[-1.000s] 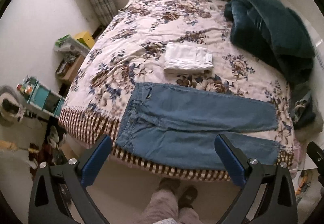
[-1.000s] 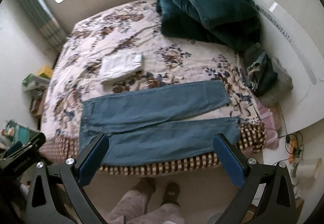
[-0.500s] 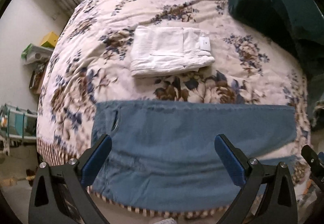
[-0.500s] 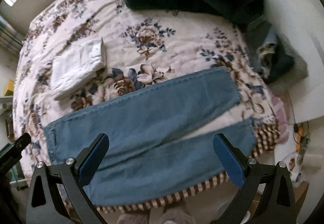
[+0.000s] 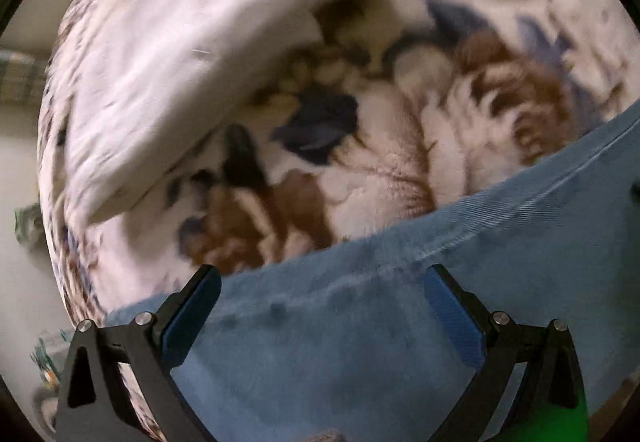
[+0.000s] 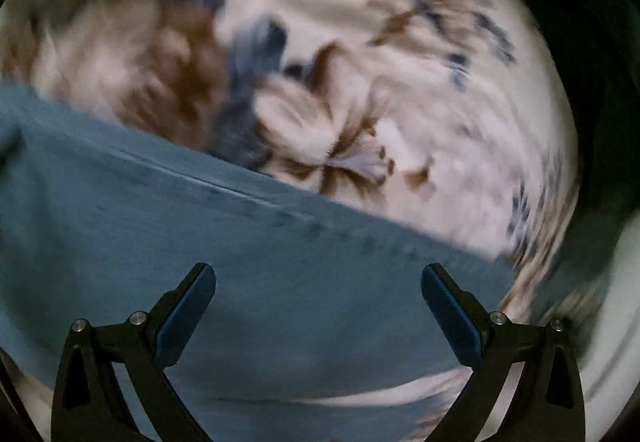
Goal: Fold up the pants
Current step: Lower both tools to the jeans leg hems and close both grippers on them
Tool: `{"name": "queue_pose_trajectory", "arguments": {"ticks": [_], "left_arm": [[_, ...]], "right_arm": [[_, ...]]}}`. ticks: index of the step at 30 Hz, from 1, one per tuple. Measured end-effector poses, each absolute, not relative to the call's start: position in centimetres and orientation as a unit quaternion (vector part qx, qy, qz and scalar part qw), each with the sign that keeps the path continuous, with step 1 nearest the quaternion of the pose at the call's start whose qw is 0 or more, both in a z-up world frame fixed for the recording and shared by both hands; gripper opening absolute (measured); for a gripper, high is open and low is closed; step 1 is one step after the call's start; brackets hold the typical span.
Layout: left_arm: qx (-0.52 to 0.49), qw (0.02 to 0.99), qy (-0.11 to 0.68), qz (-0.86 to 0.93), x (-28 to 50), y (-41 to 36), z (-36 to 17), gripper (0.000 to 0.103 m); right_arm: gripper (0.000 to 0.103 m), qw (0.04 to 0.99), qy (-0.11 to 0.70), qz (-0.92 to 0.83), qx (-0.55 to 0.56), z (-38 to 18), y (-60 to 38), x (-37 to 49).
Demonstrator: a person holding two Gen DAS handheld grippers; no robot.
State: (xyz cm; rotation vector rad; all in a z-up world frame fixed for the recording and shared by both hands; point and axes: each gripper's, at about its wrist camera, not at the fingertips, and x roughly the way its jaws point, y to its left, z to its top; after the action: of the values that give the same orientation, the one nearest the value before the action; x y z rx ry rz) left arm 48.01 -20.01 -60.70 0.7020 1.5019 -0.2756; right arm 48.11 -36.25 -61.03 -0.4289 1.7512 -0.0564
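The blue jeans are spread flat on the floral bedspread, and both views are blurred. In the left wrist view the left gripper is held low over the denim with its jaws spread wide; nothing is caught between the blue pads, and whether the tips touch the cloth cannot be told. A stitched seam is seen running along the far edge of the jeans, just ahead of the fingertips. Beyond that edge, a folded white garment is laid on the bedspread, apart from the denim. In the right wrist view the right gripper is likewise held wide apart above the jeans, with nothing pinched. The denim fills the lower part of this view, its seamed far edge slanting down to the right, and a gap of pale bedspread is shown between the two legs near the bottom. A dark green blanket is glimpsed at the upper right, well apart from the jeans
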Motion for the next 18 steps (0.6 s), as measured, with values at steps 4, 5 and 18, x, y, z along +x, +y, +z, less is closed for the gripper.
{"name": "queue_pose_trajectory", "arguments": {"ticks": [4,5,18], "left_arm": [[0.332,0.652,0.666,-0.144,48.2,-20.3,-62.0,0.103],[0.333,0.651,0.666,-0.148,48.3,-20.3,-62.0,0.103],[0.323,0.631,0.66,-0.249,47.1,-22.6,-61.3,0.011]], "right_arm": [[0.103,0.573,0.779,0.026,-0.254,-65.5,-38.0,48.9],[0.103,0.564,0.787,0.043,-0.246,-66.1,-38.6,49.2],[0.014,0.583,0.798,0.097,-0.116,-66.8,-42.5,50.2]]}}
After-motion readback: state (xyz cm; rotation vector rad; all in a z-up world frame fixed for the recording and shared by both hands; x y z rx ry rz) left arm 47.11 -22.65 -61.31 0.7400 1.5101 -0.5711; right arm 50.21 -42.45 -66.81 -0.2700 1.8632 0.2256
